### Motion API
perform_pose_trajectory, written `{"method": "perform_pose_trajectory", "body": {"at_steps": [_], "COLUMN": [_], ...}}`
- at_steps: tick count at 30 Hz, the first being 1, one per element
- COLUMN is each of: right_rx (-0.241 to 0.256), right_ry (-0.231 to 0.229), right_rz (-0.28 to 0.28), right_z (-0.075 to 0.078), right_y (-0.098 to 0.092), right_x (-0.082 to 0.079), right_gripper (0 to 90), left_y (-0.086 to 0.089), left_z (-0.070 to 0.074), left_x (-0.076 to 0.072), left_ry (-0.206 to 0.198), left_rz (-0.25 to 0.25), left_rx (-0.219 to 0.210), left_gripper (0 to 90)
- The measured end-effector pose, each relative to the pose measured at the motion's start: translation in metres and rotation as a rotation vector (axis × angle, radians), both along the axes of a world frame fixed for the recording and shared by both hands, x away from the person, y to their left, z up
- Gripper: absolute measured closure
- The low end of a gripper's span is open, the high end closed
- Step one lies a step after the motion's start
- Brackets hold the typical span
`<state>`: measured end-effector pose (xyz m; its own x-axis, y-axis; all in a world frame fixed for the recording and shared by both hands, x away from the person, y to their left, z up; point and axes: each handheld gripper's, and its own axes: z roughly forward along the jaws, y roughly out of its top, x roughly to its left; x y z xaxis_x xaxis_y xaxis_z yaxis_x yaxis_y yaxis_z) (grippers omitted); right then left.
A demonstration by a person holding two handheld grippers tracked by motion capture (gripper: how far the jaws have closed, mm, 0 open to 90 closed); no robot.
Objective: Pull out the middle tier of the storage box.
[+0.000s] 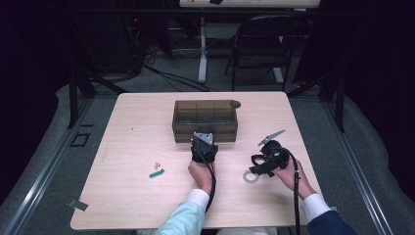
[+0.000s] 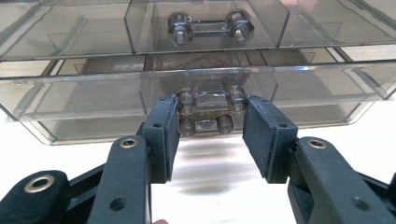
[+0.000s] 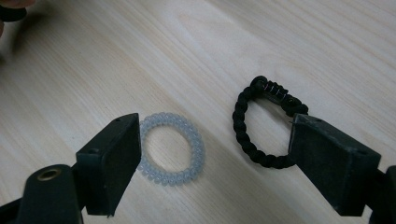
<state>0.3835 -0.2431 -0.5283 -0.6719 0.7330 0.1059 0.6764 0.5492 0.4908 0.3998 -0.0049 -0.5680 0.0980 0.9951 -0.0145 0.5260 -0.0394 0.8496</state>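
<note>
From where I stand, the pale wooden desk (image 1: pixel 147 196) carries everything, and the clear drawer box (image 1: pixel 205 120) near its middle is the thing to steer by. It is a smoky see-through organizer with two drawers stacked one over the other, each with a small clear handle on two bolts.

Right at the front of the drawer box, the left claw (image 1: pixel 203 146) is held by a hand in a light sleeve. In the left gripper view its jaws are spread partway, one on each side of the lower drawer handle (image 2: pixel 207 108), close beside its ends; I cannot tell whether the pads actually touch it. The upper drawer handle (image 2: pixel 210 27) sits free above, and the lower drawer stands out slightly from the box face.

To the right of the drawer box and nearer the person, the right claw (image 1: pixel 264 164) is held low over the desk by a hand in a dark sleeve. Its jaws are wide apart and grip nothing.

Beneath that claw, well to the front right of the drawer box, lie two hair ties flat on the wood. The black braided hair tie (image 3: pixel 261 123) lies by one jaw, the pale coiled hair tie (image 3: pixel 170 148) just beside the other; the two are near each other but apart.

Front left of the drawer box, well away from it, a small green piece (image 1: pixel 157 173) lies with a few tiny yellowish bits (image 1: pixel 156 165) just behind it.
</note>
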Motion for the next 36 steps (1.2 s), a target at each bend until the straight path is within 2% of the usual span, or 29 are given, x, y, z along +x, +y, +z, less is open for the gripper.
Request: {"method": "perform_pose_trajectory", "body": {"at_steps": [4,8,9,10,12,13,15,18,20,24,27,31,36], "right_rx": [0.000,-0.014,0.004,-0.007,0.003,-0.008,0.003,-0.003,-0.003,-0.007,-0.002,-0.015,-0.009], "right_ry": [0.002,0.004,-0.003,0.000,-0.003,0.000,-0.002,-0.002,-0.002,-0.004,-0.013,-0.017,-0.016], "right_rz": [0.000,0.004,-0.011,-0.006,-0.010,-0.003,-0.010,-0.001,-0.006,-0.004,-0.011,0.006,0.005], "right_z": [0.000,0.001,0.000,0.000,0.000,0.001,0.001,0.001,0.001,0.001,0.002,0.004,0.003], "right_y": [0.000,-0.001,0.000,-0.001,0.000,-0.001,-0.001,-0.001,0.000,0.000,0.001,0.004,0.009], "right_x": [0.000,0.001,0.000,0.000,0.000,0.000,0.000,0.001,0.001,0.003,0.004,0.005,0.009], "right_gripper": [16.8,16.8,16.9,16.9,17.1,17.1,17.1,17.2,17.2,17.7,18.8,19.4,19.8], "left_y": [0.003,0.008,0.010,0.012,0.016,0.019,0.024,0.035,0.041,0.054,0.064,0.082,0.103], "left_z": [0.001,0.005,0.005,0.006,0.006,0.007,0.008,0.010,0.012,0.015,0.018,0.022,0.028], "left_x": [0.000,-0.002,-0.003,-0.003,-0.005,-0.006,-0.007,-0.007,-0.007,-0.009,-0.010,-0.010,-0.009], "left_ry": [0.011,0.018,0.019,0.019,0.022,0.028,0.040,0.069,0.090,0.103,0.114,0.144,0.163], "left_rz": [-0.018,-0.057,-0.075,-0.088,-0.113,-0.130,-0.150,-0.177,-0.203,-0.233,-0.262,-0.270,-0.285], "left_rx": [-0.003,-0.021,-0.030,-0.037,-0.040,-0.038,-0.029,-0.041,-0.030,-0.015,0.017,0.011,0.049], "left_gripper": [55.3,46.4,45.0,43.5,40.4,39.3,36.5,33.4,31.6,28.8,28.1,26.3,22.8]}}
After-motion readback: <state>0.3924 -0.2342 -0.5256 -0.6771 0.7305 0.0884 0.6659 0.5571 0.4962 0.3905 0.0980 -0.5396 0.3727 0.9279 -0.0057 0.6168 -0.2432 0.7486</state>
